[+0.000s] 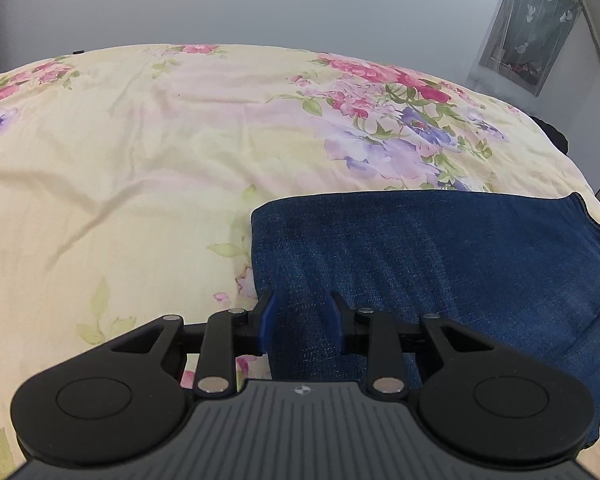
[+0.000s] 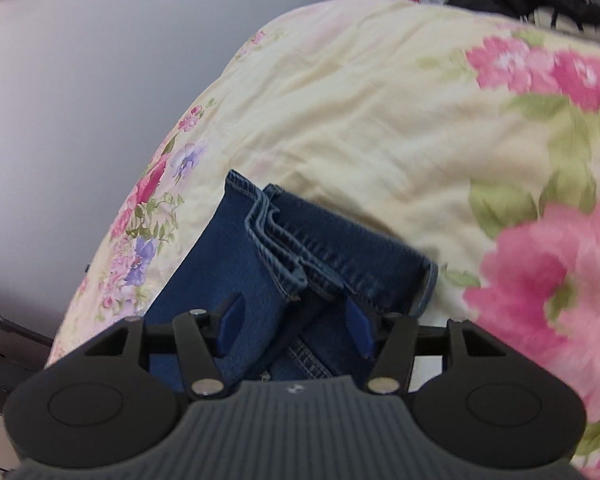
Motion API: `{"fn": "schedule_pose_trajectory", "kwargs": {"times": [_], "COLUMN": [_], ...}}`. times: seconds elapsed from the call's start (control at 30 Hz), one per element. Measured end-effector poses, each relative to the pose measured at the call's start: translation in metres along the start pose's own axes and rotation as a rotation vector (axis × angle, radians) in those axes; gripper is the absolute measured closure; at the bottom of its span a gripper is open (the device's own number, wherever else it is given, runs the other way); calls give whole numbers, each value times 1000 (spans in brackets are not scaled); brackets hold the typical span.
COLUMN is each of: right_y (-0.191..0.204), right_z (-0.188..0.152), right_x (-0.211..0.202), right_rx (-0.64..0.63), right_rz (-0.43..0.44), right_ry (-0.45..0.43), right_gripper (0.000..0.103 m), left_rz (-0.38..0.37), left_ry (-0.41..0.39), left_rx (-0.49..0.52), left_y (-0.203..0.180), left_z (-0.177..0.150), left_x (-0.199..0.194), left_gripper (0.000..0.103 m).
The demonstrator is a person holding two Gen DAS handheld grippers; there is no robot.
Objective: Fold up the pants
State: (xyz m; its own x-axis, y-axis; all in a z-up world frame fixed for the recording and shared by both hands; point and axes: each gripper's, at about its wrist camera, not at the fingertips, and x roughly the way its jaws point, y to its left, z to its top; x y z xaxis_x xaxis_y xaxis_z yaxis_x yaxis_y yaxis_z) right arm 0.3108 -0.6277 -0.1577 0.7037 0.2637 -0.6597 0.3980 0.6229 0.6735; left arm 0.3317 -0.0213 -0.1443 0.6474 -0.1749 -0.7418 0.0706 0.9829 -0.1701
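Our left gripper (image 1: 302,322) hovers with jaws apart over the folded pants (image 1: 440,264); our right gripper (image 2: 296,322) gapes wide above the stacked hems. The pants lie on the floral bedspread (image 1: 140,168).

home bedroom: floral bedspread (image 1: 140,160), curtained window (image 1: 532,28)

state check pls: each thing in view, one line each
left gripper: open, over the jeans, gripping nothing
right gripper: open, over the hem end of the jeans
jeans: folded into a compact stack, hems layered, lying on the bedspread
floral bedspread: spread out, lightly wrinkled
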Motion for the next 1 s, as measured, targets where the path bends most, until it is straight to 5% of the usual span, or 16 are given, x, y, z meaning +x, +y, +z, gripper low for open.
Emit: {"fn": "schedule_pose_trajectory", "kwargs": {"times": [0.1,0.2,0.4,0.5,0.7,0.83,1.0], "right_y": [-14,-19,45,60,16,11,36], "right_z": [-4,-2,18,27,21,16,20], "right_x": [13,18,-8,-6,34,36,12], "right_rx": [87,138,-128,-222,-191,-202,-367], "right_rz": [57,57,39,-29,-168,-192,-290], "right_ry": [-36,-67,-121,-137,-59,-86,-170], "right_gripper": [55,80,93,94,94,90,81], "left_rz": [8,21,54,54,56,64,68], "left_ry": [4,3,-8,-6,-29,-45,-53], "left_rx": [-10,-7,17,14,52,85,133], "left_y": [-1,-2,-5,-9,-21,-23,-19], "left_z": [2,5,14,18,28,40,54], "left_x": [-3,-7,-5,-1,5,7,9], "left_gripper": [69,69,69,69,69,69,70]}}
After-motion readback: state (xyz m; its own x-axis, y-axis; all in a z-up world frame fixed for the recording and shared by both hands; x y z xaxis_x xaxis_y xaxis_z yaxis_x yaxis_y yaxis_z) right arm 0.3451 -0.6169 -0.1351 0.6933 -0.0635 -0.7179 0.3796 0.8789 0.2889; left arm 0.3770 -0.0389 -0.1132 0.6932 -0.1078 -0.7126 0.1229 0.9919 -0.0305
